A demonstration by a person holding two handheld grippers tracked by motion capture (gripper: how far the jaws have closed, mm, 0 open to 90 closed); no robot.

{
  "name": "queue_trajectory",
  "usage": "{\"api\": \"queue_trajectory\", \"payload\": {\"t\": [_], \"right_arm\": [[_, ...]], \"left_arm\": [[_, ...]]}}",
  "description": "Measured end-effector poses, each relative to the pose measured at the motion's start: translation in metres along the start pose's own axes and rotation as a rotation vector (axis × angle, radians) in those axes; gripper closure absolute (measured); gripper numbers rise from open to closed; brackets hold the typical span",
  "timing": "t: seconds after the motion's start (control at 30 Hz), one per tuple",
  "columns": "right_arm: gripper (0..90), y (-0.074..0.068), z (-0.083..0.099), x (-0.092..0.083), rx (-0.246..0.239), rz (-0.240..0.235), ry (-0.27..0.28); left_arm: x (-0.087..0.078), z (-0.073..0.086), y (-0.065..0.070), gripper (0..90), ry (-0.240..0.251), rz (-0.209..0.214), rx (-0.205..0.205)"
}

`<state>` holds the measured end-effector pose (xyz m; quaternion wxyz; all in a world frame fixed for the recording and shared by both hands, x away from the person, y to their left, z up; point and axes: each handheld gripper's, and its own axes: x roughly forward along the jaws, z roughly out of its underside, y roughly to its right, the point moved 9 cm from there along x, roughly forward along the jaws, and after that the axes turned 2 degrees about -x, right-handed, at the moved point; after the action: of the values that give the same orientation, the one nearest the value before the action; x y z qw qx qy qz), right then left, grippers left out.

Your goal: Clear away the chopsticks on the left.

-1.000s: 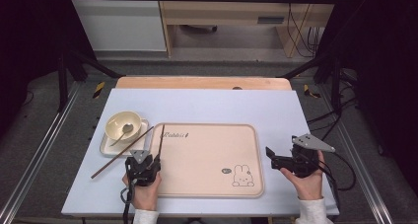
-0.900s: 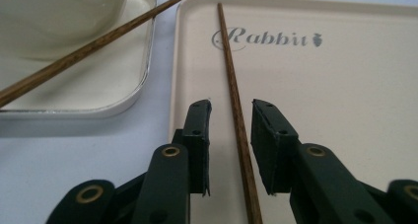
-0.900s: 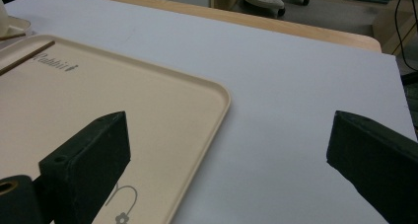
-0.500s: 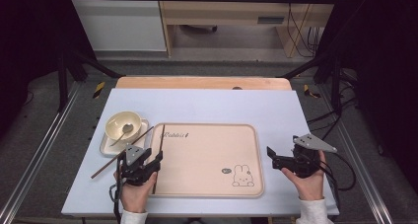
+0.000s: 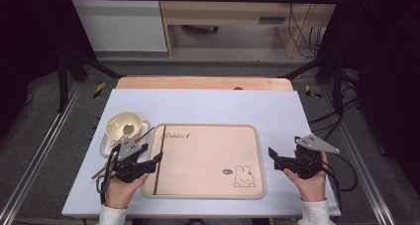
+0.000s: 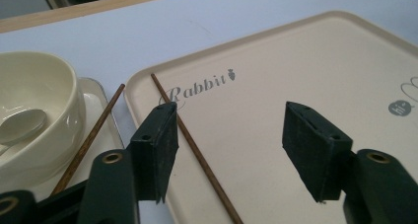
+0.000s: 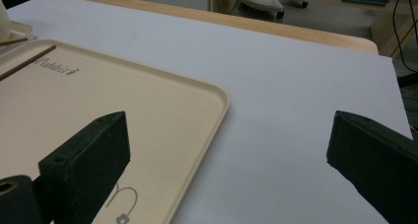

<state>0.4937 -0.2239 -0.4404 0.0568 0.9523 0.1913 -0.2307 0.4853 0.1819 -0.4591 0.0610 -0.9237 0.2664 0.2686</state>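
Since a second ago the left gripper (image 5: 148, 161) has lifted off the chopstick (image 6: 197, 155) it was down on, and its fingers (image 6: 160, 145) have just been opening; they now stand apart with nothing between them, and that chopstick lies flat along the left edge of the tray (image 5: 247, 136), under the left finger in the left gripper view. The right gripper (image 5: 277, 158) has kept its place off the tray's right edge, its fingers (image 7: 88, 160) wide apart and empty above bare bench (image 5: 223, 103). A second chopstick (image 5: 141, 136) rests outside the tray, slanting from the small plate (image 5: 105, 146) down to the bench beside the left hand (image 5: 119, 188); its lower end is hidden behind the gripper in the high view. The bowl (image 5: 124, 126) sits on that plate with a spoon (image 5: 128, 130) inside, just beside the tray's upper left corner, so room on that side is tight. The tray's middle and right half are open, apart from the printed rabbit near its lower right corner. Behind the tray a broad strip of bench runs free to the wooden far edge, and a narrower strip lies right of the tray. In the left gripper view the bowl is cut off at the left, and in the right gripper view the right finger is cut by the frame.
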Motion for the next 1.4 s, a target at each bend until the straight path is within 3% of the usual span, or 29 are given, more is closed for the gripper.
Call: {"api": "queue_trajectory", "payload": {"t": [0.07,0.2,0.4,0.8,1.0,1.23,1.4], "right_arm": [[3.0,0.000,0.000,0.000,0.001,0.000,0.000],[3.0,0.001,-0.001,-0.001,0.004,0.000,0.004],[2.9,0.002,0.000,-0.002,0.005,0.005,0.004],[2.7,0.003,0.001,-0.001,0.000,0.007,-0.003],[2.6,0.001,0.002,0.001,-0.005,0.003,-0.012],[2.6,0.000,0.004,0.003,-0.017,0.005,-0.021],[2.6,-0.001,0.004,0.004,-0.016,0.002,-0.025]], "left_arm": [[-0.003,0.001,-0.002,35.6,0.003,0.034,0.007],[-0.006,0.011,-0.006,32.7,-0.040,0.040,0.055],[-0.013,0.024,-0.020,30.4,-0.069,0.014,0.078],[-0.030,0.044,-0.051,26.9,-0.085,0.017,0.065],[-0.034,0.053,-0.069,28.3,-0.110,-0.020,0.044],[-0.034,0.056,-0.089,32.6,-0.099,-0.060,0.010],[-0.030,0.055,-0.098,37.7,-0.102,-0.073,0.013]]}}
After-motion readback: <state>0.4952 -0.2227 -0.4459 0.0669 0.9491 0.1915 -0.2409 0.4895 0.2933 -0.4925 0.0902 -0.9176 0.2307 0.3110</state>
